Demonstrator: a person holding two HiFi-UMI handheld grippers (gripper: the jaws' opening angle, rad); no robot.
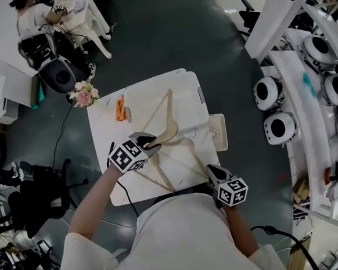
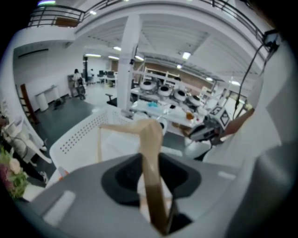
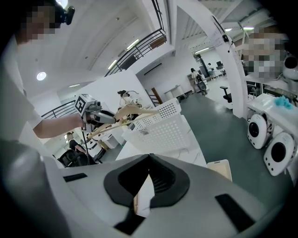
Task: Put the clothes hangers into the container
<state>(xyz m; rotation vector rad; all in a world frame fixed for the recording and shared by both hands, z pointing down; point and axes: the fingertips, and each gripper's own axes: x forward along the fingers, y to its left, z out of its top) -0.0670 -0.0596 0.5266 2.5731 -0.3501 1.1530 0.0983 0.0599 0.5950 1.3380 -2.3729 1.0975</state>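
Note:
My left gripper [image 1: 150, 140] is shut on a pale wooden hanger [image 1: 165, 121] and holds it lifted over the white perforated container [image 1: 162, 79] at the table's far side. In the left gripper view the hanger's arm [image 2: 150, 153] runs up between the jaws, with the container's wall [image 2: 79, 137] behind it. More wooden hangers [image 1: 174, 167] lie on the white table in front of me. My right gripper [image 1: 212, 171] sits low at their right end, jaws a little apart [image 3: 146, 186], with white table and a thin tan edge showing in the gap.
An orange object [image 1: 120, 108] and a flower bunch [image 1: 83, 94] sit at the table's left corner. A small white tray [image 1: 219, 131] hangs off the right edge. Shelves with round white devices [image 1: 276, 111] stand to the right, chairs and bags [image 1: 57, 70] to the left.

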